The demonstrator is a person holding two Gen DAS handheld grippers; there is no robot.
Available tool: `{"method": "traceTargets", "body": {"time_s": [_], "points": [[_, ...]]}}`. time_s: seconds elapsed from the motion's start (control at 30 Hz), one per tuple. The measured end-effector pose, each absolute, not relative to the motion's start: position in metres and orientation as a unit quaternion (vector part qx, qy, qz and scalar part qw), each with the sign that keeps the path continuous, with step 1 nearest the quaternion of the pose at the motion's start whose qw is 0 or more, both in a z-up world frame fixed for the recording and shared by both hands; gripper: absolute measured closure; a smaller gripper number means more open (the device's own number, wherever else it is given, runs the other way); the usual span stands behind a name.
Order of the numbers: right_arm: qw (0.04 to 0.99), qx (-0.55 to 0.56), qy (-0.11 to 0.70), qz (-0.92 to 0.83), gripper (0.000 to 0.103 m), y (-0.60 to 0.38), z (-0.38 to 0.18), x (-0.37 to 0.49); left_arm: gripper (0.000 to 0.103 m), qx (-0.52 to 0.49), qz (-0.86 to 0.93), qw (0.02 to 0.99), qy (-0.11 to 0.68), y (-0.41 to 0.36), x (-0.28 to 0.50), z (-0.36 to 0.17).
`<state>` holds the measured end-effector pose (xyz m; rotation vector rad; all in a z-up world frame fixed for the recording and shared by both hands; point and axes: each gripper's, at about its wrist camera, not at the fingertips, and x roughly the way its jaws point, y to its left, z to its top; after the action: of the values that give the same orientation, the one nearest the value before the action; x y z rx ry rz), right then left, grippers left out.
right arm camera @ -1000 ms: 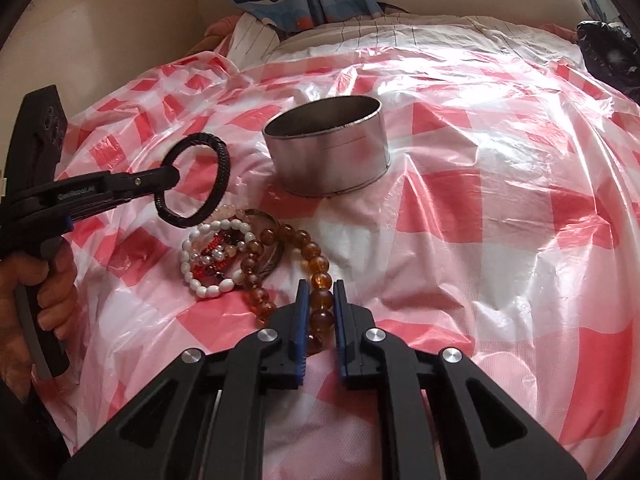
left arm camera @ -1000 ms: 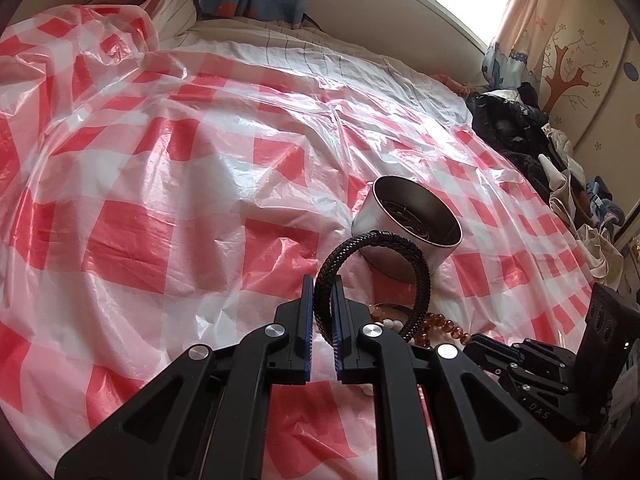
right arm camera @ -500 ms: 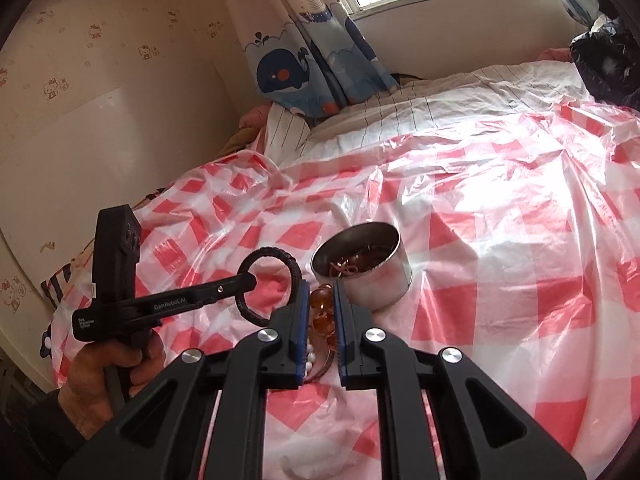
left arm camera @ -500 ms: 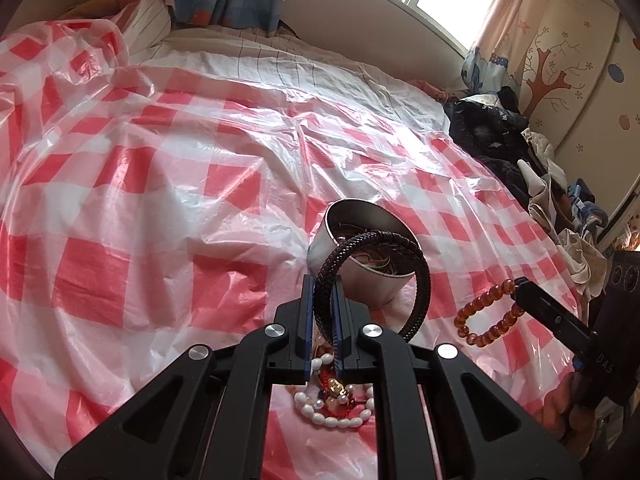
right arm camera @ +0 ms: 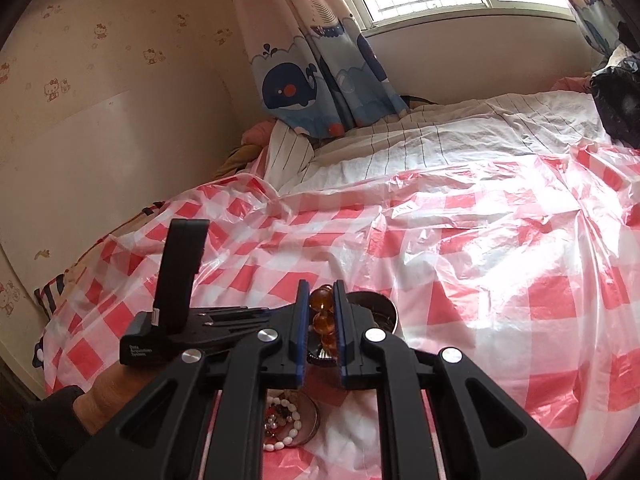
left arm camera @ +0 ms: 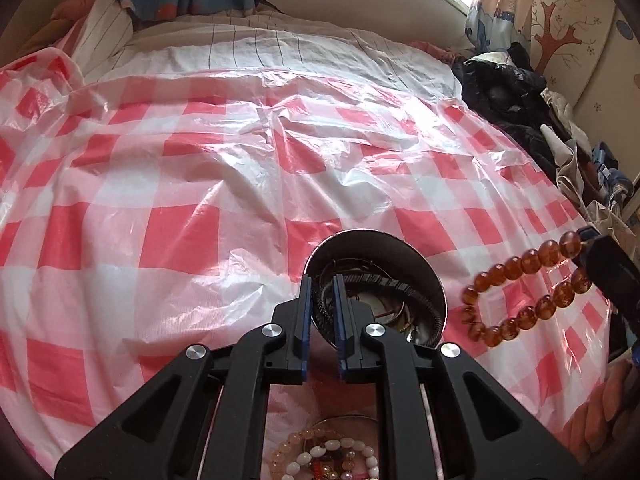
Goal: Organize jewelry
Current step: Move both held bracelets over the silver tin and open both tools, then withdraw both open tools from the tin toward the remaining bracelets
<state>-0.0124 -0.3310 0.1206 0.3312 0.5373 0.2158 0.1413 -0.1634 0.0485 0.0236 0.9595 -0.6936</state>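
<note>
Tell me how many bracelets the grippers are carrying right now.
2: a black braided bracelet between the opening left gripper jaws over the metal tin; an amber bead bracelet in the right gripper.

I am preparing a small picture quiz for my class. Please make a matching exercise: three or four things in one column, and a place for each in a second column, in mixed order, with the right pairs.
Things
1. black bracelet
2. amber beads
3. pearl bracelet
4. metal tin

Places
A. lying on the sheet under the left gripper
B. standing on the checked sheet
C. hanging from the right gripper
D. between the left gripper's opening jaws, over the tin

Pairs: 1-D, 2-C, 3-A, 4-B
</note>
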Motion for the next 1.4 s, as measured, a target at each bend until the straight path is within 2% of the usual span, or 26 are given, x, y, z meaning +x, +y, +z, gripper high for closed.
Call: {"method": "traceTargets", "body": {"time_s": [0.2, 0.3, 0.33, 0.4, 0.5, 0.63, 0.73, 0.87, 0.97, 1.03, 1.1, 1.4], "points": [[0.944, 0.163, 0.26, 0.119, 0.091, -0.321, 0.12, 0.012, 0.087, 0.003, -0.31, 0.838, 0.448, -0.136, 0.146, 0.05], [0.93, 0.149, 0.325, 0.085, 0.089, -0.323, 0.091, 0.034, 0.084, -0.007, -0.304, 0.839, 0.452, -0.12, 0.144, 0.045], [0.923, 0.153, 0.347, 0.068, 0.079, -0.328, 0.077, 0.039, 0.083, -0.008, -0.303, 0.839, 0.453, -0.116, 0.142, 0.043], [0.914, 0.172, 0.365, 0.04, 0.07, -0.34, 0.059, 0.038, 0.081, -0.009, -0.303, 0.838, 0.454, -0.108, 0.135, 0.042], [0.909, 0.195, 0.369, 0.016, 0.069, -0.356, 0.049, 0.019, 0.075, -0.005, -0.303, 0.838, 0.453, -0.101, 0.122, 0.039], [0.906, 0.2, 0.372, 0.006, 0.061, -0.354, 0.042, -0.014, 0.068, 0.009, -0.306, 0.838, 0.452, -0.096, 0.094, 0.032], [0.899, 0.199, 0.39, 0.005, 0.059, -0.346, 0.029, -0.034, 0.063, 0.021, -0.305, 0.835, 0.457, -0.092, 0.072, 0.021], [0.894, 0.183, 0.408, -0.008, 0.057, -0.326, 0.012, -0.061, 0.062, 0.015, -0.296, 0.838, 0.458, -0.08, 0.047, 0.011], [0.903, 0.156, 0.399, -0.016, 0.046, -0.306, 0.01, -0.083, 0.062, 0.016, -0.284, 0.851, 0.441, -0.071, 0.034, 0.013], [0.911, 0.12, 0.395, -0.018, 0.03, -0.29, 0.01, -0.087, 0.062, 0.011, -0.278, 0.858, 0.432, -0.068, 0.029, 0.011], [0.913, 0.072, 0.401, -0.028, 0.024, -0.274, 0.007, -0.084, 0.062, 0.008, -0.272, 0.862, 0.428, -0.068, 0.029, 0.008], [0.917, 0.089, 0.388, -0.014, 0.019, -0.28, 0.007, -0.085, 0.061, 0.01, -0.257, 0.876, 0.409, -0.07, 0.026, 0.005]]}}
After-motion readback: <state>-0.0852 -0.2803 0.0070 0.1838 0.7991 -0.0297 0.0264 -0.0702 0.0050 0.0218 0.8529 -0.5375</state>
